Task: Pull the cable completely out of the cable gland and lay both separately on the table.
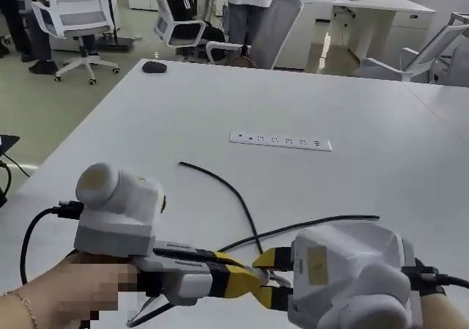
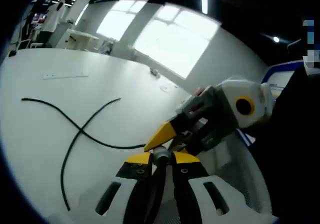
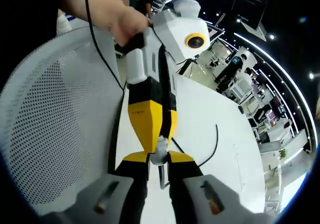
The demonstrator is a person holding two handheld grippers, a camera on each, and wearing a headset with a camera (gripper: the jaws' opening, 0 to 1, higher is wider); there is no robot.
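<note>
Head view first: the left hand-held gripper (image 1: 249, 274) comes in from the left and the right hand-held gripper (image 1: 272, 278) from the right. The two meet nose to nose low over the near edge of the white surface (image 1: 352, 109). From that meeting point a thin black cable (image 1: 236, 197) runs away from the person, and its far end lies free, short of the white power strip (image 1: 281, 141). A second black run crosses it and trails off to the right. Whether that is the same cable I cannot tell.

Now the left gripper view, and there's the prize. A small grey round cable gland (image 2: 161, 155) sits right at this gripper's own yellow tips, and the jaws are pressed in on it. The other gripper's yellow nose touches in from the upper right. The cable lies crossed on the surface well beyond, to the left.

Over to the right gripper view. The same gland sits at its own tips, with the jaws drawn close. Whether they bite the gland body or the dark stub below it, I cannot tell. The left gripper points straight down onto the gland from above, and a white mesh chair back (image 3: 55, 114) shows on the left.

So the gland is held off the surface, dead ahead of both grippers, and neither is nearer. The pull, as I read it, has to follow the cable's long axis where it leaves the gland. One gripper would anchor the gland while the other draws the cable out.
</note>
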